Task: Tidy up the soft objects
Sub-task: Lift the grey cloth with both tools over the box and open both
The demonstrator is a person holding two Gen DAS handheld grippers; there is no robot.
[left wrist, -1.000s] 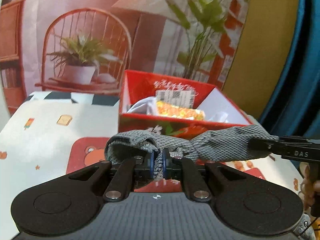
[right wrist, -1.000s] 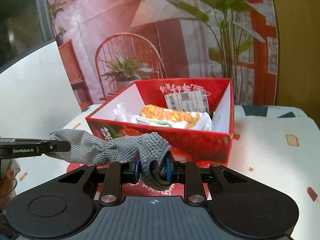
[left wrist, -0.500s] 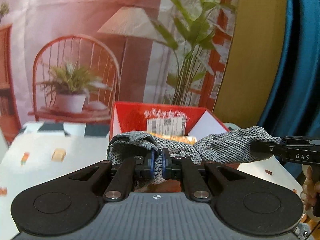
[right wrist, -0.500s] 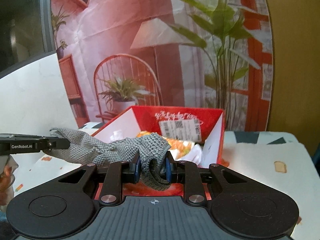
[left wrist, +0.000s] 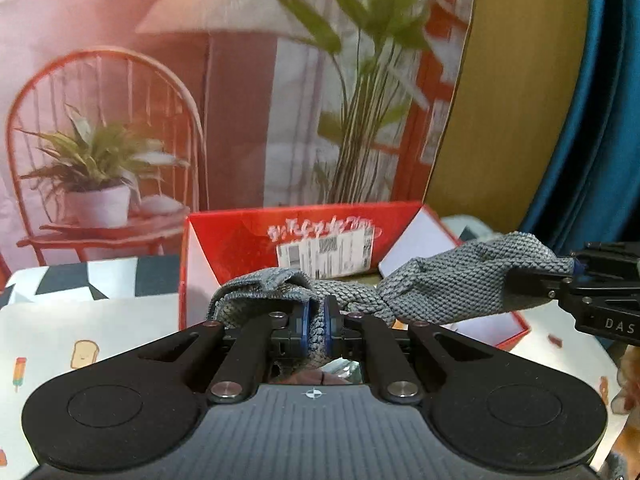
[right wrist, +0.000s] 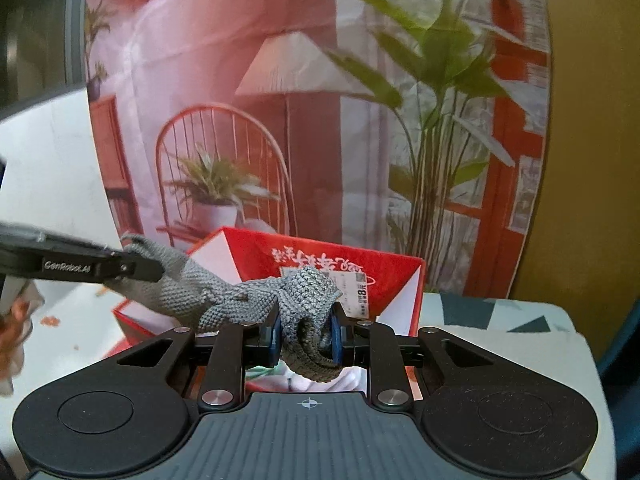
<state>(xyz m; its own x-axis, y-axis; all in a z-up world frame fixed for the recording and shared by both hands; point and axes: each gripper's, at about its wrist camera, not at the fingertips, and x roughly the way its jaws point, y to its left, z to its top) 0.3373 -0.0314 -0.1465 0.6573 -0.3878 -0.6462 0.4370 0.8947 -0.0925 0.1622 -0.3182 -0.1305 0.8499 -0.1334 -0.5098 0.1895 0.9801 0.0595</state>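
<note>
Both grippers have a bite on the same gray knitted cloth (left wrist: 460, 284), one at each end. Our left gripper (left wrist: 315, 322) has its blue pads squeezed tight on a thin fold of the knit, so there's barely any gap between the jaws. Our right gripper (right wrist: 306, 338) is pinching a thicker bunched wad of the cloth (right wrist: 308, 292), which keeps its jaws a bit further apart, with a loop of fabric drooping below the pads.

From the left camera we see the cloth running off to the right, where the other gripper's black finger clamps its far end. From the right camera it's mirrored: the cloth runs off to the left to the black finger with white lettering on it. So the cloth hangs in the air between the two, slightly slack and twisted in the middle, not touching the table.

It sits right in front of and above the near edge of the red box (left wrist: 256, 236), which is open on top, white inside, with a barcode label (left wrist: 326, 254) on its back wall. The box rests on a white tablecloth (left wrist: 92, 320) printed with little toast and popsicle pictures. Behind everything we've got a printed backdrop (right wrist: 248, 128) with a chair, a lamp and plants, a bit blurry.
</note>
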